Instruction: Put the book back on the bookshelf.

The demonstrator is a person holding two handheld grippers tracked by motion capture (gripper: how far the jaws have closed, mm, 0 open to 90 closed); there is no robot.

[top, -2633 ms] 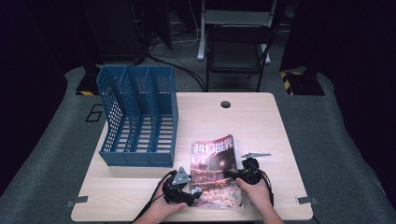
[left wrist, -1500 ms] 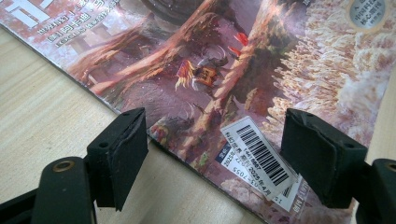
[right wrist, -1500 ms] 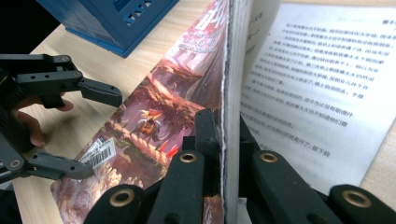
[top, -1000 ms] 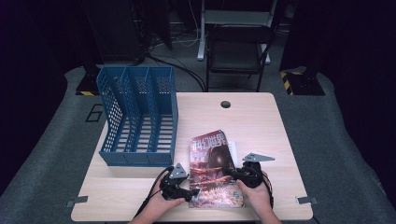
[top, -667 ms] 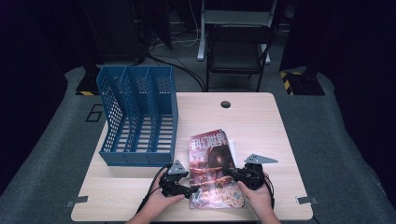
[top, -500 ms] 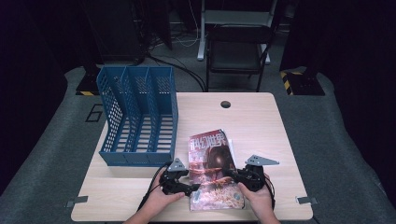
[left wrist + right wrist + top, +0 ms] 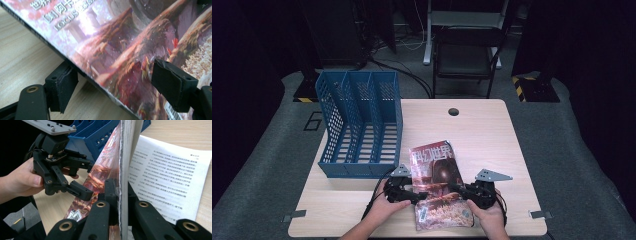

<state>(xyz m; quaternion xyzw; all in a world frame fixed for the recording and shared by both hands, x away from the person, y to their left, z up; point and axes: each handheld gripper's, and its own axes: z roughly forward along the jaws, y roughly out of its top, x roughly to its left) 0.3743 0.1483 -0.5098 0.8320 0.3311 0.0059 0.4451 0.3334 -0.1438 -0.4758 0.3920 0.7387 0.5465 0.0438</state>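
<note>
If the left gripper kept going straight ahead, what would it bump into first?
Probably the magazine: its spine edge already sits between the left gripper's open fingers, so its cover lies directly ahead.

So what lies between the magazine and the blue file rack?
Bare wooden table only, in the high view: the magazine and the blue file rack stand apart.

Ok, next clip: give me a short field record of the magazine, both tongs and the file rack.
item in hand: glossy red-covered magazine, right edge lifted off the light wooden table
right tongs: shut on the magazine's page edge
left tongs: open, jaws either side of the magazine's left edge, one below it and one over the cover
loose page: white printed sheet, flat on the table
rack: blue plastic three-slot file rack, standing left of the magazine
</note>
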